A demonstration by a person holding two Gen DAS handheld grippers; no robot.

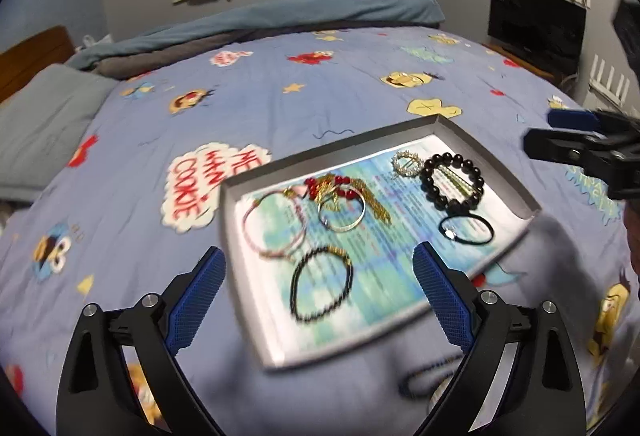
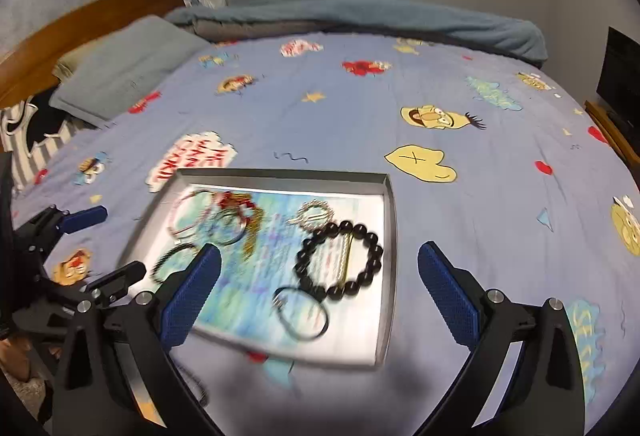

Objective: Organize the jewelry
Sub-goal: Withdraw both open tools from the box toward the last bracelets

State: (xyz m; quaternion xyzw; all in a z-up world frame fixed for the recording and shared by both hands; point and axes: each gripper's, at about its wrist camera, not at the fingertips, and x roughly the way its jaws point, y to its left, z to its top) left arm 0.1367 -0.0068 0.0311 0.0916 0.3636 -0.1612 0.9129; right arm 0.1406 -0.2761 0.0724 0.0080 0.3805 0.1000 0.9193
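A shallow grey tray lined with a blue-green printed sheet lies on the bed's cartoon-print bedspread, holding the jewelry; toward its right end a black bead bracelet lies beside a small pearl ring-shaped clip, with a black hair tie nearer the camera; toward the left a pink bangle overlaps a silver bangle and a red-beaded gold tassel piece, and a thin black-bead bracelet lies in front; the left tongs hang over the tray's near side, jaws spread wide and empty; the right tongs likewise gape wide with nothing between them; a grey pillow lies beyond, by the wooden headboard.
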